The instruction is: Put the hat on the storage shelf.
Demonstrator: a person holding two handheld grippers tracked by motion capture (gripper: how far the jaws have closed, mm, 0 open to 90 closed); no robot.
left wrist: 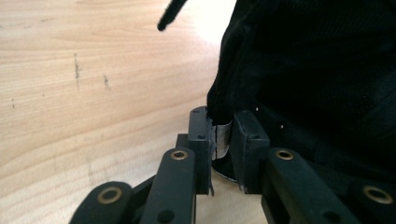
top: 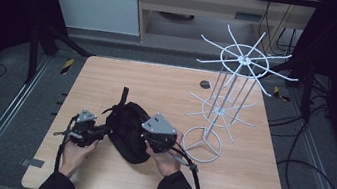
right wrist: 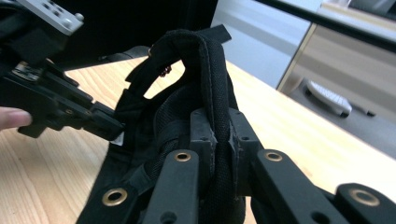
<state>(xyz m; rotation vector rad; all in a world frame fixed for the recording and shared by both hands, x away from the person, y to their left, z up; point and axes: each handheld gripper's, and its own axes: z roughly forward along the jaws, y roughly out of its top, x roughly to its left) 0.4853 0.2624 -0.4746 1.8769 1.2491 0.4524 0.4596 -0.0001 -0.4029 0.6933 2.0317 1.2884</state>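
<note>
The left hand-held gripper (left wrist: 223, 140) has its jaws drawn close on the edge of a black backpack (top: 127, 130) — in the left gripper view a small white tag of the bag sits pinched between the two pads, with black fabric rising just above and to the right of them. The right hand-held gripper (right wrist: 223, 135) is pressed together on a padded black strap (right wrist: 208, 60) of the same backpack; in the right gripper view the strap runs up out of the jaws, arches over in a loop and falls back toward the bag's body. In that view the left hand-held gripper shows farther off at the left, its tip touching the bag's edge, with a fingertip of the person's left hand (top: 75, 154) behind it. From the high view the backpack lies on the near-left part of the wooden table (top: 243, 186), between the two grippers, the person's right hand (top: 165, 161) just beside its right side — a thin strap end (top: 124, 94) sticks out from the bag's far side. To the right of the bag, near the right hand-held gripper, stands a white wire display rack (top: 230, 88) with two tiers of radiating hooks on a ring base, upright on the table.
</note>
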